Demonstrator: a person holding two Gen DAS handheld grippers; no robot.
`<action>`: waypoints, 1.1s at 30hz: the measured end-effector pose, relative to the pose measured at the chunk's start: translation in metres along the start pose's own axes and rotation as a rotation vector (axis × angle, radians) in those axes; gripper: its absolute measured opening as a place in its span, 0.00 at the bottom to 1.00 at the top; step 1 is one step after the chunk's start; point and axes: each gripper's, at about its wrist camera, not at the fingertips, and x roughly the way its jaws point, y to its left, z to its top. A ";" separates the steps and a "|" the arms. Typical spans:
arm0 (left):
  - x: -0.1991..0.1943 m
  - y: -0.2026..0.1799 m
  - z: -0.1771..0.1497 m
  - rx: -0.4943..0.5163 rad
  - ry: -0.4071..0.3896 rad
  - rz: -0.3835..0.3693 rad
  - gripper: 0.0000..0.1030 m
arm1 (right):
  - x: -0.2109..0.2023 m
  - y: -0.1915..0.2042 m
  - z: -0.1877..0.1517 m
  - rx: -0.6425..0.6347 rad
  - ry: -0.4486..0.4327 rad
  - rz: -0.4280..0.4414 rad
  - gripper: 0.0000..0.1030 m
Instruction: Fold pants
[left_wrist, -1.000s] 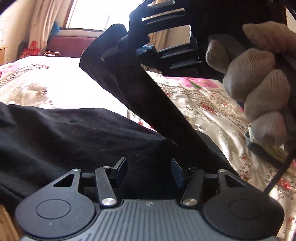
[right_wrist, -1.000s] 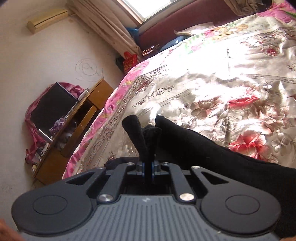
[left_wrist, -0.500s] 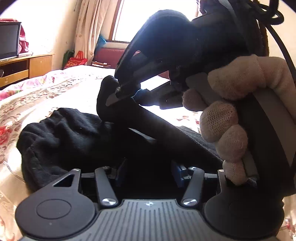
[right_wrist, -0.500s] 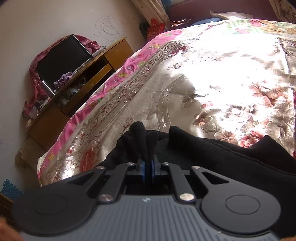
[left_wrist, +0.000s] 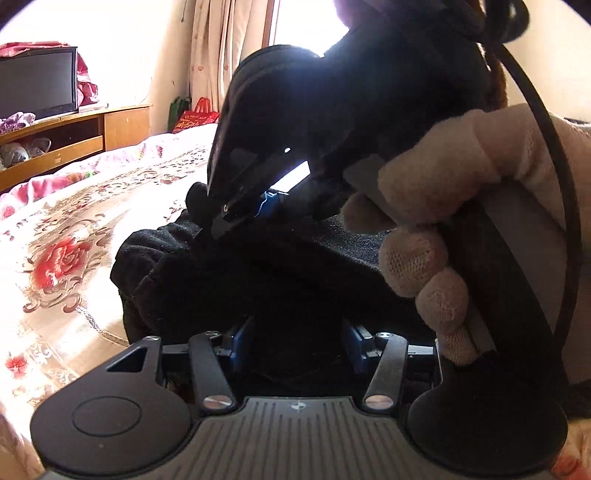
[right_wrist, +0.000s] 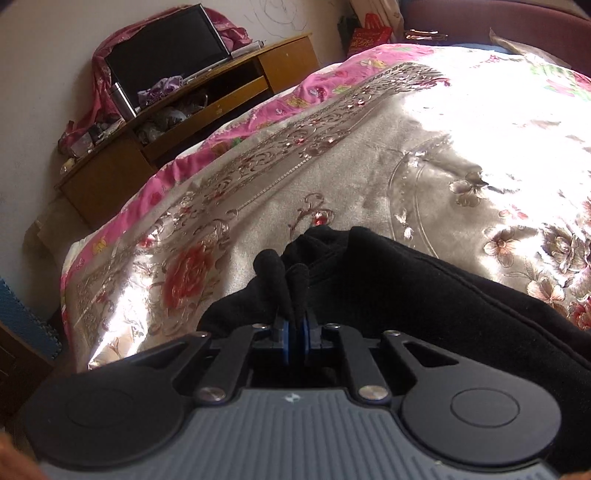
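The black pants (left_wrist: 258, 273) lie bunched on the floral bedspread (left_wrist: 59, 236). My left gripper (left_wrist: 295, 343) is open, its blue pads on either side of a thick fold of black cloth. The right gripper (left_wrist: 236, 218) shows in the left wrist view, held by a gloved hand (left_wrist: 436, 206), low over the pants. In the right wrist view my right gripper (right_wrist: 293, 325) is shut on a pinched edge of the pants (right_wrist: 424, 295), close to the bedspread (right_wrist: 369, 155).
A wooden TV stand (right_wrist: 177, 122) with a dark screen (right_wrist: 166, 55) stands beyond the bed's pink edge. Curtains (left_wrist: 225, 48) and a red bag (left_wrist: 195, 114) are by the window. A black cable (left_wrist: 554, 177) runs by the gloved hand.
The right gripper has carried the pants edge down from high above the bed to just over the pile. The left gripper has turned left and pushed further into the cloth.
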 end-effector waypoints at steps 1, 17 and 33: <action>0.001 0.000 0.000 0.004 0.003 0.002 0.64 | 0.003 0.000 -0.002 -0.010 0.009 -0.004 0.10; 0.003 0.009 0.002 -0.054 0.007 -0.025 0.64 | 0.000 0.028 -0.003 -0.202 -0.029 -0.031 0.09; 0.000 0.010 -0.001 -0.057 -0.001 -0.045 0.65 | -0.006 0.059 -0.001 -0.365 -0.096 -0.009 0.09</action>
